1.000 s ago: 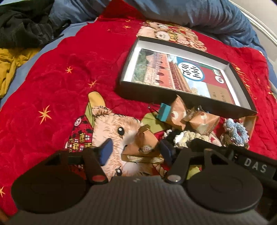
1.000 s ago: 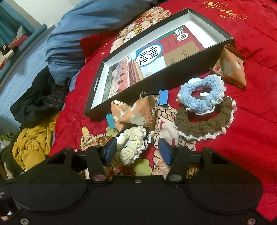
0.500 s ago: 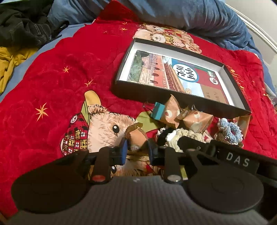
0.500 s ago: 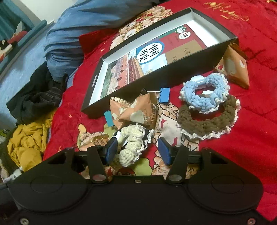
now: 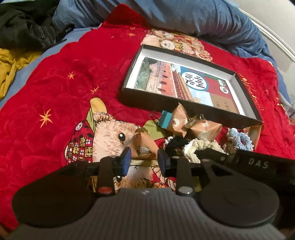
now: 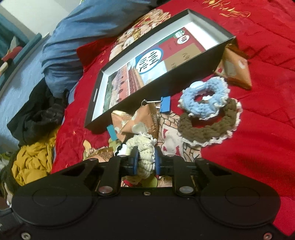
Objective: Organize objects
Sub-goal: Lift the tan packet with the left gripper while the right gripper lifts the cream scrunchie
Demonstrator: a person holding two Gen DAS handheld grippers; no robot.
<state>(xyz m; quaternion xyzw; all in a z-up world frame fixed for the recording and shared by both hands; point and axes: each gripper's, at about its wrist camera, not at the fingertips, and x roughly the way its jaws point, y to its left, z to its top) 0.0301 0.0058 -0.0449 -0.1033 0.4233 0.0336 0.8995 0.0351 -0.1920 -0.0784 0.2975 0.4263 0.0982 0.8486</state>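
Note:
My left gripper is shut on a brown triangular snack packet and grips its gold sealed edge just above the red blanket. My right gripper is shut on a cream crochet scrunchie, which also shows in the left wrist view. An open black box with a picture card inside lies beyond both; it also shows in the right wrist view. A blue scrunchie lies on a brown scrunchie to the right.
More brown packets and blue binder clips lie along the box's front wall. A black scrunchie lies beside the cream one. Blue bedding and dark and yellow clothes ring the red blanket.
My left gripper closed on the brown packet's edge half a second ago and has held it since. My right gripper has closed on the cream scrunchie. Both have drawn closer to the box.

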